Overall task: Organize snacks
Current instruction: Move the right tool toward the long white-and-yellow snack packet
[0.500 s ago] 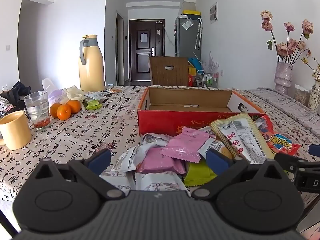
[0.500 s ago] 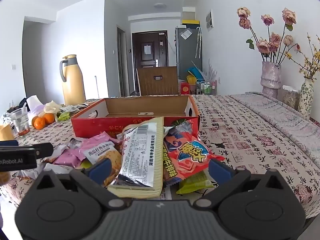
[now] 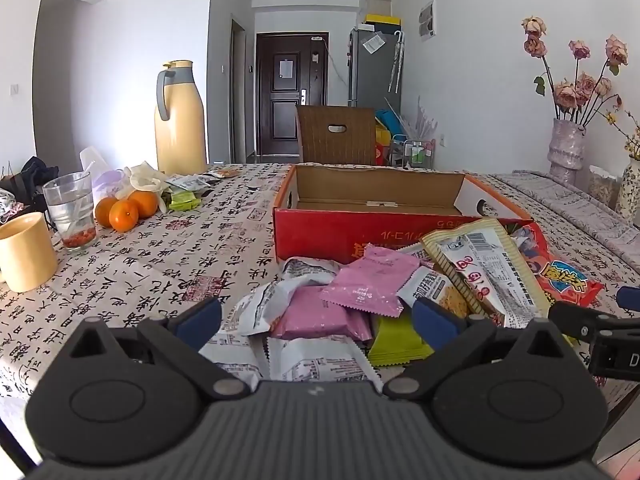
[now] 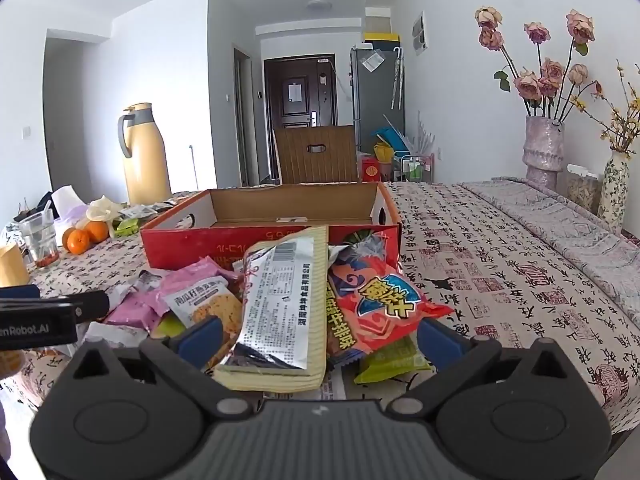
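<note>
Both tongs spread wide over a loose pile of snack packets, nothing gripped.

Left tongs (image 3: 316, 318) and right tongs (image 4: 320, 338) hover above the packets (image 3: 362, 292) heaped on the tabletop (image 3: 160, 256); these look light, crinkly, slippery, best pinched at a sealed edge; beyond stands the empty cardboard box (image 4: 272, 236).

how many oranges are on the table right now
3, clustered at the table's left side: front orange, one behind it on the right, one on the left, beside the glass. More may hide behind.
</note>
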Demonstrator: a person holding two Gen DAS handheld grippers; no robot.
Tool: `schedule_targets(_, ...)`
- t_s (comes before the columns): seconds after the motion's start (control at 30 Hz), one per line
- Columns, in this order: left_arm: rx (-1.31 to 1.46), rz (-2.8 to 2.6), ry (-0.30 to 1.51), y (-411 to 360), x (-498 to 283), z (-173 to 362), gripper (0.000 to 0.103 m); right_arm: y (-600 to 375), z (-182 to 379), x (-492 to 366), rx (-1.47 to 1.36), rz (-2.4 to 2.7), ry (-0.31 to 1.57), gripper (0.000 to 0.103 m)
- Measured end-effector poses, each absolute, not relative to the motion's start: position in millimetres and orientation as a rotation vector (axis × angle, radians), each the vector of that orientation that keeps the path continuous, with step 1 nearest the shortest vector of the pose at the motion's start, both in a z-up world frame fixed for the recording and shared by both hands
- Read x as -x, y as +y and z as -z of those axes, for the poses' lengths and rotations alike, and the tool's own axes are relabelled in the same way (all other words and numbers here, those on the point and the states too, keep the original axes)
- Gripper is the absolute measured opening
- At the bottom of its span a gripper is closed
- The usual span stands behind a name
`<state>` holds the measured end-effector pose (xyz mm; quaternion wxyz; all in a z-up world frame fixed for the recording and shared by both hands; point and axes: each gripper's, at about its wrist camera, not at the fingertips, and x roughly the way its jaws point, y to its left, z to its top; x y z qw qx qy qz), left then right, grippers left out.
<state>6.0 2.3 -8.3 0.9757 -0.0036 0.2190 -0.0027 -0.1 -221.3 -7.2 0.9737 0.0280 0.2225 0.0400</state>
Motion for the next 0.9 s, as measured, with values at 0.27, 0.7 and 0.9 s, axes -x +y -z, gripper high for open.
schedule_targets(0.27, 0.012, 0.013, 0.446, 2.6, -6.4, 10.0, 0.103, -218.8, 8.4, -0.5, -0.056, -0.087, 0.457, 0.103)
schedule_targets(0.7, 0.014, 0.015, 0.447, 0.9, -5.9, 9.9, 0.103, -218.8, 8.8, -0.2, -0.061, -0.088, 0.458, 0.103)
schedule_targets(0.9, 0.013, 0.016, 0.446, 0.2, -5.8, 10.2, 0.103, -218.5, 9.2, 0.0, -0.061, -0.088, 0.458, 0.103)
